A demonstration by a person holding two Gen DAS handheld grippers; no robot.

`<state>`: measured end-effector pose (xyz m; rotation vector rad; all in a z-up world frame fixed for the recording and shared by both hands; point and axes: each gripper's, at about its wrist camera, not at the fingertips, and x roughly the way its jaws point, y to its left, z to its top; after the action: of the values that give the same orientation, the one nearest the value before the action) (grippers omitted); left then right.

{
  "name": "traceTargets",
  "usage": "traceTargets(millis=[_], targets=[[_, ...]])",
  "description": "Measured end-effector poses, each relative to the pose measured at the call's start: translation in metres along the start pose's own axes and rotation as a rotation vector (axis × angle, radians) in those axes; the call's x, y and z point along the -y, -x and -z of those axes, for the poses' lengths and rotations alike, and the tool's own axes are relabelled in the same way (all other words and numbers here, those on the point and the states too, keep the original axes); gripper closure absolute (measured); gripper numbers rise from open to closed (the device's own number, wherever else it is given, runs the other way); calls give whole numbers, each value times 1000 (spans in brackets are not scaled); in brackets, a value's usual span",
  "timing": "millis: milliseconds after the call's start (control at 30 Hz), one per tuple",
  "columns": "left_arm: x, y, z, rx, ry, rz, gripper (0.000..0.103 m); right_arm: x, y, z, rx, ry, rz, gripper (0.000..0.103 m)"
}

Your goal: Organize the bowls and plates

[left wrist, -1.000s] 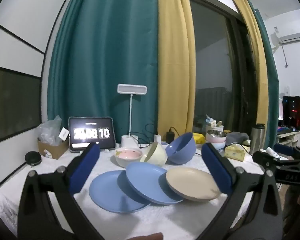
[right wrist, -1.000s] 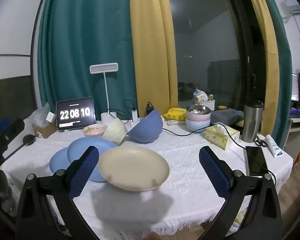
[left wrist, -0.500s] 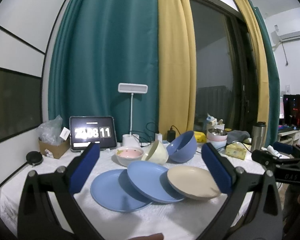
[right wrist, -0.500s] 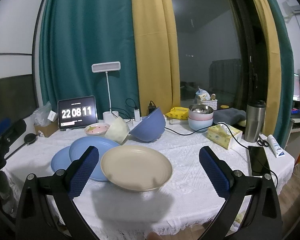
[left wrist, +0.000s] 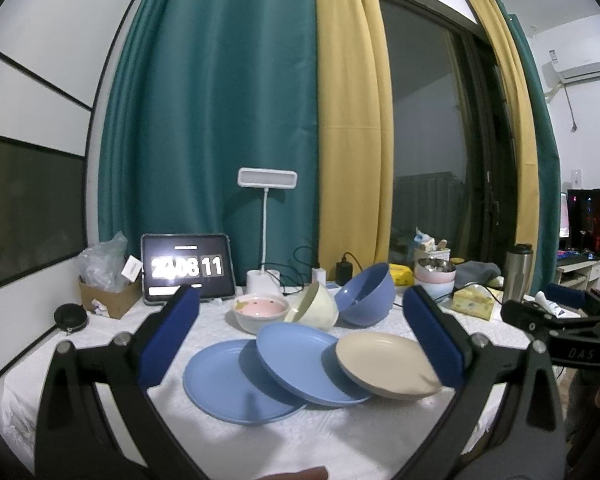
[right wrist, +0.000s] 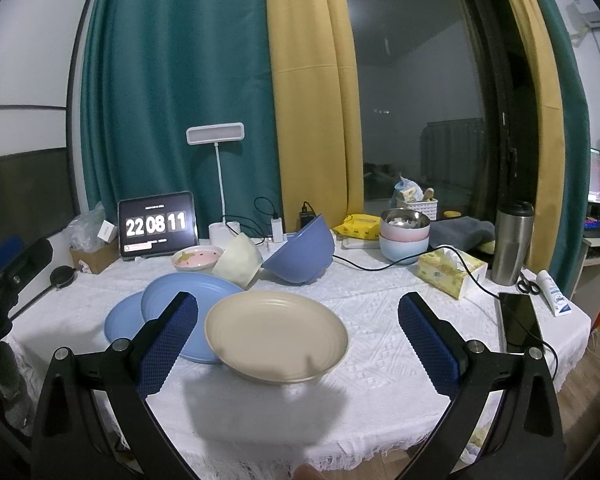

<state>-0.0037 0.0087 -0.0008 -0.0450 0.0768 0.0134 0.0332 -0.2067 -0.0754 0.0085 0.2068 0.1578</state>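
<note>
While both grippers hung wide open and empty above the near table point(right wrist: 380, 344) edge, nothing had been lifted yet
The beige plate point(right wrist: 276, 336) leaned on two overlapping blue plates point(right wrist: 188, 300), the bowls point(right wrist: 300, 254) tipped behind; judged the opening step, right gripper point(right wrist: 298, 340) next needing to close on the beige rim, left gripper point(left wrist: 300, 338) idle

Teal curtains point(right wrist: 172, 100) and yellow curtains point(right wrist: 312, 92) frame a dark window point(right wrist: 416, 80); a white-clothed table point(right wrist: 380, 320) stands before them.
</note>
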Motion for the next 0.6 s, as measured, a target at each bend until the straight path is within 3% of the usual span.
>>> traceTargets(millis=[600], targets=[[-4,1,-1,2,-1,-2,0,-1,0,-1,-1,0,2,0]])
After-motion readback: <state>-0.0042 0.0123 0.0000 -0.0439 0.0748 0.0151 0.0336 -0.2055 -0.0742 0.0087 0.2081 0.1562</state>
